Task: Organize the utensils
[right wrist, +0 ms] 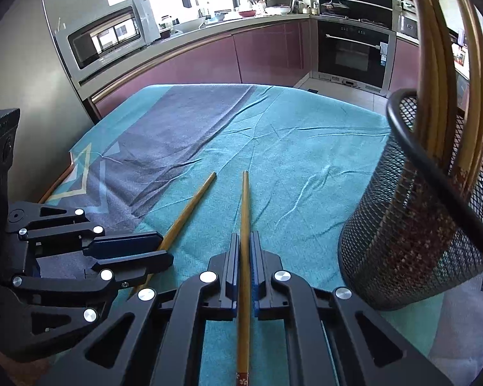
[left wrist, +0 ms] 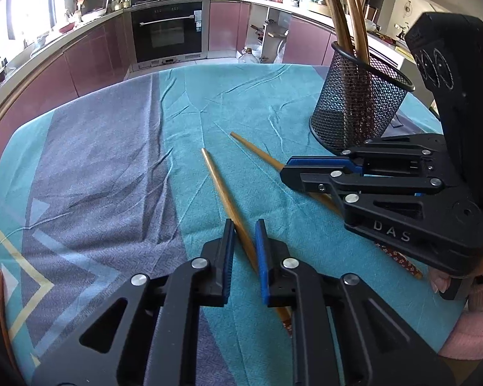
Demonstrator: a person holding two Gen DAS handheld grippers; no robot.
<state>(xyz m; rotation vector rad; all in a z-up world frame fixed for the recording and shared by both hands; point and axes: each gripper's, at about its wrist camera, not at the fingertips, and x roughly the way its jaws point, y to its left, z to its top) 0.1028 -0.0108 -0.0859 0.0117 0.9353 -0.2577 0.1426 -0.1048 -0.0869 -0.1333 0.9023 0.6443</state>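
Two wooden chopsticks lie side by side on the teal tablecloth (left wrist: 241, 103), tips pointing away from me. My left gripper (left wrist: 244, 225) has its blue pads closed against the left chopstick (left wrist: 219, 186), which runs slantwise between them. In the right wrist view, my right gripper (right wrist: 244, 236) is shut tight on the right chopstick (right wrist: 245, 199), with the left gripper (right wrist: 165, 247) and its chopstick (right wrist: 190, 206) just to the left. The right gripper (left wrist: 288, 173) also shows from the side over its chopstick (left wrist: 257, 151). A black mesh holder (left wrist: 357, 106) (right wrist: 418, 225) with several chopsticks stands at the right.
A hand in a pink sleeve (left wrist: 476, 315) holds the right gripper. The cloth has a grey band (left wrist: 106, 160) on the left, by the table's wooden edge. Purple cabinets, an oven (left wrist: 167, 35) and a microwave (right wrist: 106, 38) lie beyond the table.
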